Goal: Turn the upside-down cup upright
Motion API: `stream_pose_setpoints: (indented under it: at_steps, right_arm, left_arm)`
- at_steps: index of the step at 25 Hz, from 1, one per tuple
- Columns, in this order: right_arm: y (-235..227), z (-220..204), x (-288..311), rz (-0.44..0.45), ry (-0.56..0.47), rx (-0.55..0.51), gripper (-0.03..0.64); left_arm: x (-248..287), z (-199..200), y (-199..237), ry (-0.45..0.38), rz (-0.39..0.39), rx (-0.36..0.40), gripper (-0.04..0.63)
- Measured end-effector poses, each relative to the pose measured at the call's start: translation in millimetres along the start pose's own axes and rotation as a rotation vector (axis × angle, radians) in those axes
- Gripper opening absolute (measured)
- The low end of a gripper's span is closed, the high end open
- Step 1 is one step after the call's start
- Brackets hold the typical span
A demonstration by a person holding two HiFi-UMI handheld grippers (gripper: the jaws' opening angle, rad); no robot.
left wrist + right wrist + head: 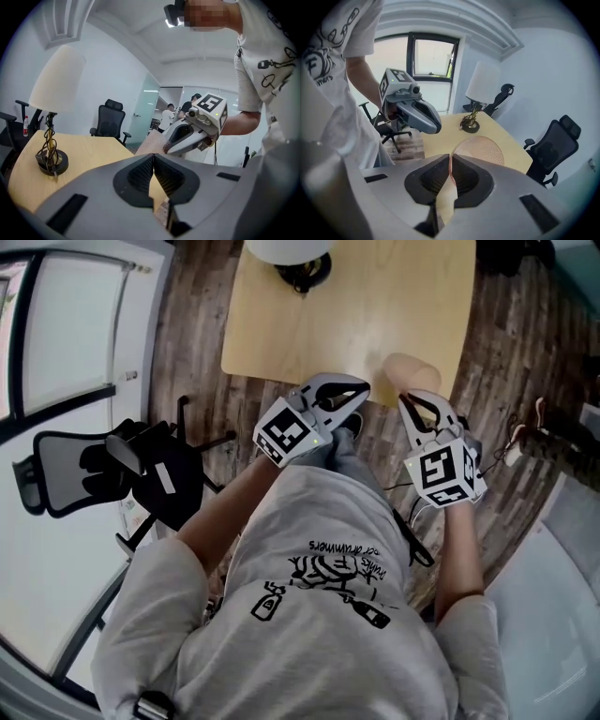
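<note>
A pale pink-beige cup [409, 374] hangs tilted over the near edge of the wooden table [281, 324]. My right gripper [411, 401] is shut on the cup, its pads pinching the thin wall. In the right gripper view the cup's round, dotted end [482, 150] shows just past the closed right gripper [450, 160]. My left gripper [362, 390] is held beside it, to the left, shut with nothing in it. From the left gripper view, the shut left gripper [153, 158] points toward the right gripper [187, 136] and the cup [151, 143].
A table lamp with a white shade [291, 251] stands at the table's far end, its coiled base [51, 161] near the middle. A black office chair [112, 470] is on the wood floor to my left. More chairs [553, 140] stand beyond the table.
</note>
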State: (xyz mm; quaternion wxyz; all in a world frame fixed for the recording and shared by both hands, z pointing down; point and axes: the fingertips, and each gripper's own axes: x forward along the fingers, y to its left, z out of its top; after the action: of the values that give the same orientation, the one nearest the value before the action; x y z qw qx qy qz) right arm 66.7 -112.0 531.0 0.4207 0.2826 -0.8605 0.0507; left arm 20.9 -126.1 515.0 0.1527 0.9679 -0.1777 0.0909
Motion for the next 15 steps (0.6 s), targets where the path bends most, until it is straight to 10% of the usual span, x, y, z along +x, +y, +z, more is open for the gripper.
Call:
stream_pose_setpoints:
  at_steps: [15]
  right_arm:
    - [14.1, 46.8, -67.5, 0.115, -0.381, 0.286, 0.034]
  left_arm:
    - [-33.7, 72.6, -33.7, -0.067, -0.045, 0.072, 0.011]
